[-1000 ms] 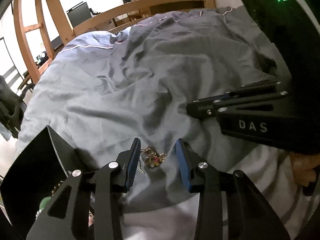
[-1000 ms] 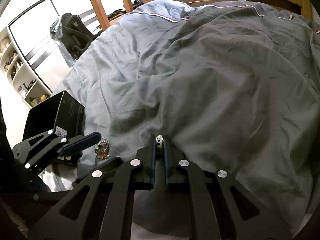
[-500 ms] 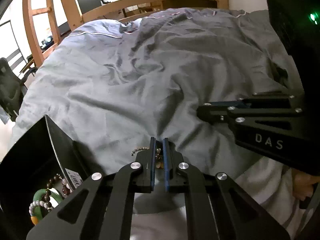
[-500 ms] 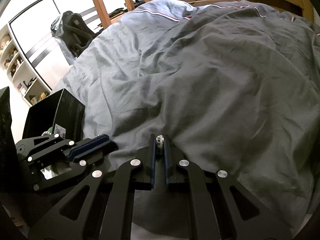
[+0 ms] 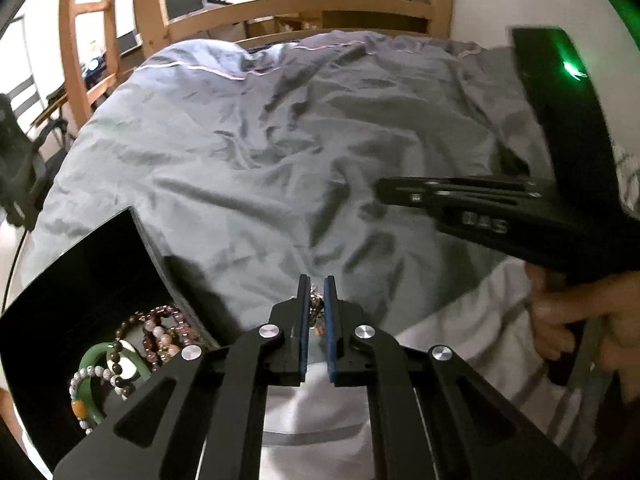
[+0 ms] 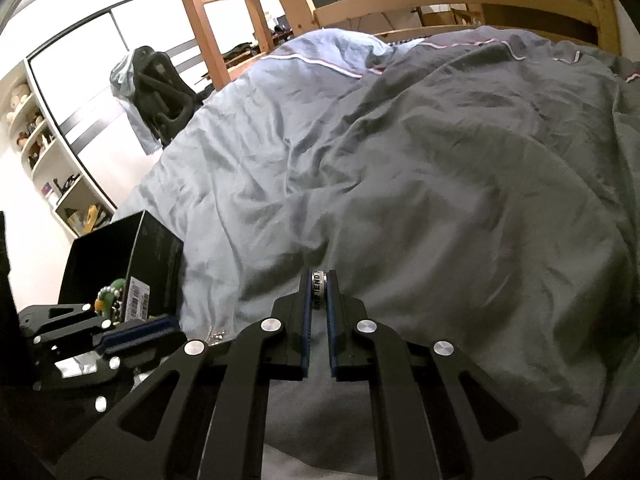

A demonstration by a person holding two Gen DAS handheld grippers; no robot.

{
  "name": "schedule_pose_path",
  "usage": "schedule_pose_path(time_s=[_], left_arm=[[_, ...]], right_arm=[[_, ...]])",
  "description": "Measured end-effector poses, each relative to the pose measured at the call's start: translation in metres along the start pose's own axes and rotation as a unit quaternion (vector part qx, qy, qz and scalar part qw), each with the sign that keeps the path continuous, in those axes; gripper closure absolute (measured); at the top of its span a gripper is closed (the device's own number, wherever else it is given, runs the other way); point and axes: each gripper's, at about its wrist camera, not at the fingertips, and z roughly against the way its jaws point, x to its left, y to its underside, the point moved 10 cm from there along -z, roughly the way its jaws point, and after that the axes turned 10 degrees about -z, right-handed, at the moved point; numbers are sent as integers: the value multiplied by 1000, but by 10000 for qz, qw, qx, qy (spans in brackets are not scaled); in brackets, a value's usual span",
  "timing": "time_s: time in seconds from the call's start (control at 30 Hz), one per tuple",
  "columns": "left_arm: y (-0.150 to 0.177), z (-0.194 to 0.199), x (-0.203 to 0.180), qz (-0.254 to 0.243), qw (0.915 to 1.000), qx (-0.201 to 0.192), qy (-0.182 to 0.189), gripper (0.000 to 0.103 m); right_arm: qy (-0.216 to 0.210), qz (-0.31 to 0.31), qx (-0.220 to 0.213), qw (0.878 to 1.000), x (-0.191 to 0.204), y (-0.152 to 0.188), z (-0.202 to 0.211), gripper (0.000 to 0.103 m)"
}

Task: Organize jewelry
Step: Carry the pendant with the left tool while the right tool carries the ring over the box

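A second ago the left tool point(image 5: 316, 292) stood with its blue pads wide apart over a small gold charm bracelet lying on the grey duvet point(image 5: 248, 152); now those pads are pressed together on the charm bracelet point(image 5: 316, 308), whose chain and charms show in the narrow slot between them, and the piece is off the bedding where it lay. The view from that tool has also shifted: the open black box point(image 5: 80, 280) at the lower left shows far more of its inside than before, with a green bangle point(image 5: 94, 356), a dark purple bead bracelet point(image 5: 160, 316) and a white bead bracelet point(image 5: 86, 376) heaped in it. The right tool point(image 6: 319, 292) is as it was, clamped on a silver ring with black lettering point(image 6: 319, 286) held upright at the pad tips above the duvet. In the right wrist view the left tool now sits just in front of the black box, and the charm bracelet that lay beside it on the bed is gone from that spot. A hand point(image 5: 580, 316) grips the right tool's handle at the right edge.
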Motion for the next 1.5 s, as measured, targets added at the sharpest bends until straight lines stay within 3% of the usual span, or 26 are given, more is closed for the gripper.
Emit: schedule_pose_path(time_s=[0.17, 0.47, 0.67, 0.97, 1.23, 1.5], left_arm=[[7, -13, -4, -145, 9997, 180, -38, 97], [-16, 22, 15, 156, 9990, -430, -14, 97], [-16, 20, 13, 59, 9993, -368, 30, 97], [-29, 53, 20, 174, 9973, -710, -53, 97], [-15, 106, 63, 533, 9924, -970, -543, 97], [7, 141, 117, 1044, 9840, -1069, -970, 97]], right_arm=[[11, 84, 65, 9999, 5, 5, -3, 96], [-54, -33, -129, 9999, 2, -2, 5, 96], [-12, -36, -80, 10000, 1, -1, 1, 96], [-166, 38, -280, 9995, 10, -7, 9, 96], [-362, 478, -506, 9969, 54, -19, 30, 96], [-864, 1036, -627, 9889, 132, -11, 50, 96]])
